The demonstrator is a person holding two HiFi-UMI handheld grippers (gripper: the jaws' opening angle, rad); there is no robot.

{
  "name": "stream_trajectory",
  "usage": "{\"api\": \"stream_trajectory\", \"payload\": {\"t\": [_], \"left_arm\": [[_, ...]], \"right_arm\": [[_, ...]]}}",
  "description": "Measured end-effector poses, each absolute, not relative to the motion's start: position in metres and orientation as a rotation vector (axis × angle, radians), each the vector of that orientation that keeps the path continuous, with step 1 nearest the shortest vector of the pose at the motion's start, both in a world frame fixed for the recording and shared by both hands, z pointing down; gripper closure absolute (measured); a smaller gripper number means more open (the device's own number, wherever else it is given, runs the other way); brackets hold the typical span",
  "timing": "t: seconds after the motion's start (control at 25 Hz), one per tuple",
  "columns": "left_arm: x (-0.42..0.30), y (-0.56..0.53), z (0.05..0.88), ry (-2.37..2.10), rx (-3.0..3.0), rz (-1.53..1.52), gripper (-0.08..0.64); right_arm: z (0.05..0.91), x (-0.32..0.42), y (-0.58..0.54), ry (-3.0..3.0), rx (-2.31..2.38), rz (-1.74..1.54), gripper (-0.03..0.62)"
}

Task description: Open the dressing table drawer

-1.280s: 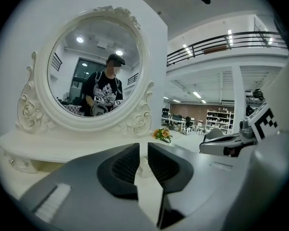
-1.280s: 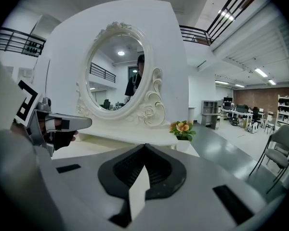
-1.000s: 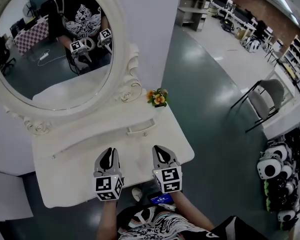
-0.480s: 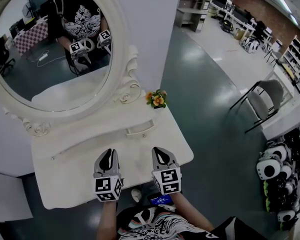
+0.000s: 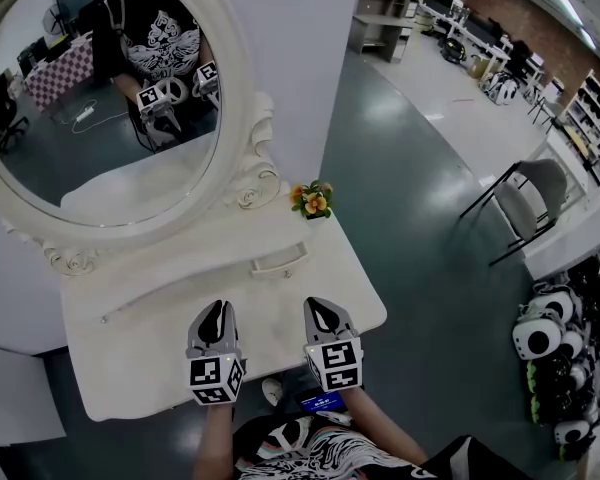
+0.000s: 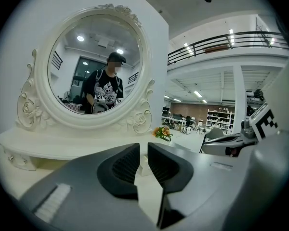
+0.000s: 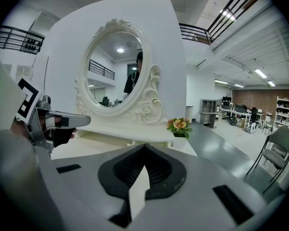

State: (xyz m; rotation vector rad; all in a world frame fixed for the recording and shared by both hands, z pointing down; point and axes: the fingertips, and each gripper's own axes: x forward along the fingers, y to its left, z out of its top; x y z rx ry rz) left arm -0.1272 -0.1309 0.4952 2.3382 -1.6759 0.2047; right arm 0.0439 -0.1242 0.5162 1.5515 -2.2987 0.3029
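The white dressing table point(image 5: 160, 353) stands under an oval mirror point(image 5: 110, 88). Its small drawer with a curved handle point(image 5: 280, 261) sits shut at the back right of the tabletop, below the raised shelf. My left gripper point(image 5: 217, 311) hovers over the table's front, its jaws a narrow gap apart with nothing between them point(image 6: 143, 146). My right gripper point(image 5: 323, 308) hovers beside it, short of the drawer handle, with its jaws shut and empty point(image 7: 144, 147). Both point toward the mirror.
A small pot of orange flowers point(image 5: 313, 198) stands at the table's back right corner, close to the drawer. A grey chair point(image 5: 535, 198) and white helmets point(image 5: 545, 338) are off to the right across the green floor. The mirror shows the person holding both grippers.
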Motion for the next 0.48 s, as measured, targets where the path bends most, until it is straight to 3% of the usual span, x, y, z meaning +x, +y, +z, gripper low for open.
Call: {"api": "stream_trajectory", "payload": {"t": [0.48], "left_arm": [[-0.1267, -0.1350, 0.5005, -1.678, 2.327, 0.213, 0.508]], "right_arm": [[0.5226, 0.0460, -0.1293, -2.298, 1.546, 0.319, 0.592]]}}
